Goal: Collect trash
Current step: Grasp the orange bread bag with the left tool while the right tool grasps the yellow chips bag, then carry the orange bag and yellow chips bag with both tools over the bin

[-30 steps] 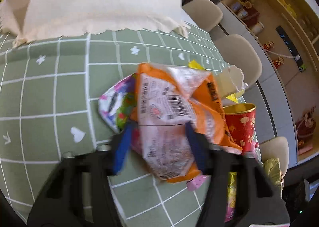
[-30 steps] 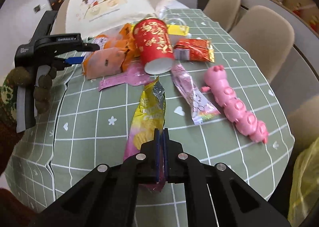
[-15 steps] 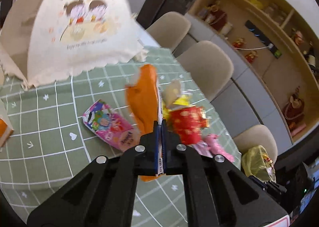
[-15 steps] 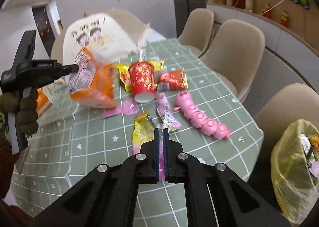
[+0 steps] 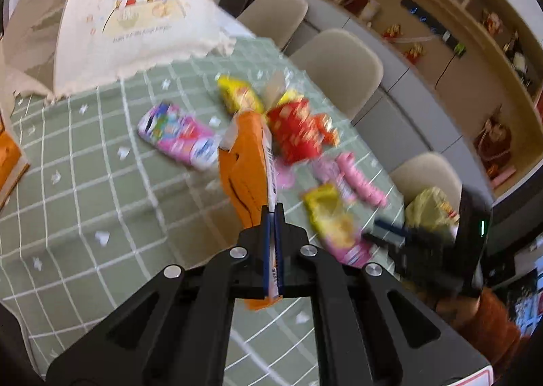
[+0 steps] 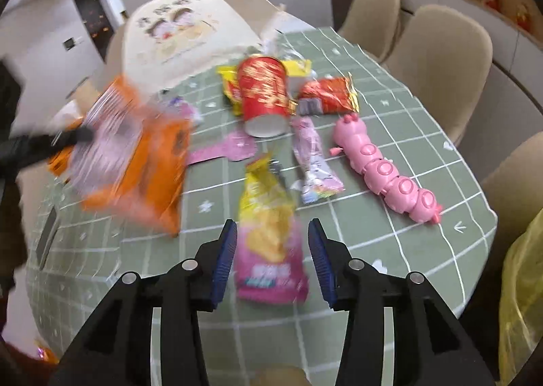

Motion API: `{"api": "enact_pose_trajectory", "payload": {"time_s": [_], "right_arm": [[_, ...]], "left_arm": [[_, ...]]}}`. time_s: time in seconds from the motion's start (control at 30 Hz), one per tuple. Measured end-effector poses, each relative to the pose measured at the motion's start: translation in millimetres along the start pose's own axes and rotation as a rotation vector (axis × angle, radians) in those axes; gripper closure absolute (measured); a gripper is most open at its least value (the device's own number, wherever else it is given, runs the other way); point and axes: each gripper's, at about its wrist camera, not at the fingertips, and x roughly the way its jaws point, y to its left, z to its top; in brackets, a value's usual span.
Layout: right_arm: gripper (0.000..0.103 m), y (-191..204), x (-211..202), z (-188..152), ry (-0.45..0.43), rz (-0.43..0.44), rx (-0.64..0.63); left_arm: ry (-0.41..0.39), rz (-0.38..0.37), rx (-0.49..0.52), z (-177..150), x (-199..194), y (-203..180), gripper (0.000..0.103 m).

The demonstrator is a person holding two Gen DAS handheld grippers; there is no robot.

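Observation:
My left gripper (image 5: 271,216) is shut on an orange snack bag (image 5: 246,165) and holds it in the air above the green checked tablecloth (image 5: 101,182); the bag also shows, blurred, in the right wrist view (image 6: 135,155). My right gripper (image 6: 271,243) is open, its jaws on either side of a yellow-and-pink chip packet (image 6: 268,233) lying flat on the cloth. The packet also shows in the left wrist view (image 5: 336,226). A yellow trash bag (image 6: 522,284) hangs off the table's right edge, also in the left wrist view (image 5: 427,206).
On the cloth lie a red paper cup (image 6: 264,97) on its side, a red wrapper (image 6: 329,94), a yellow wrapper (image 6: 230,84), a pale pink wrapper (image 6: 312,155), a pink caterpillar toy (image 6: 383,169) and a pink packet (image 5: 176,135). A cream food cover (image 5: 129,13) stands behind. Beige chairs (image 6: 441,57) line the right side.
My right gripper has opened and let the chip packet drop flat onto the cloth. My left gripper has carried the orange bag to the right, toward the right gripper.

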Motion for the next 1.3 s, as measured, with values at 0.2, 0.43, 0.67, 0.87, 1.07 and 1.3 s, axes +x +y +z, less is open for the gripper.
{"api": "enact_pose_trajectory", "payload": {"time_s": [0.2,0.43,0.67,0.87,1.07,1.3], "right_arm": [[0.088,15.2,45.2,5.4,0.135,0.010,-0.075],[0.099,24.2,-2.3,-10.4,0.048,-0.071,-0.057],[0.099,-17.4,-103.8,-22.7,-0.123,-0.207,0.048],[0.099,-56.2,-176.1,-35.2,-0.224,-0.316,0.090],[0.099,-99.7,-233.7,-61.3,-0.278,-0.402,0.106],[0.099,-172.7,-295.4,-83.6,-0.370,-0.489,0.185]], "left_arm": [[0.011,0.009,0.042,-13.7,-4.0,6.2,0.101],[-0.024,-0.017,0.139,-3.2,-10.1,-22.9,0.101],[-0.095,-0.091,0.241,20.0,-20.6,-84.4,0.101],[-0.143,-0.159,0.329,30.7,-24.0,-158.9,0.101],[-0.160,-0.240,0.411,22.3,-15.4,-246.3,0.101],[-0.060,-0.440,0.366,22.4,35.1,-336.7,0.101]]}}
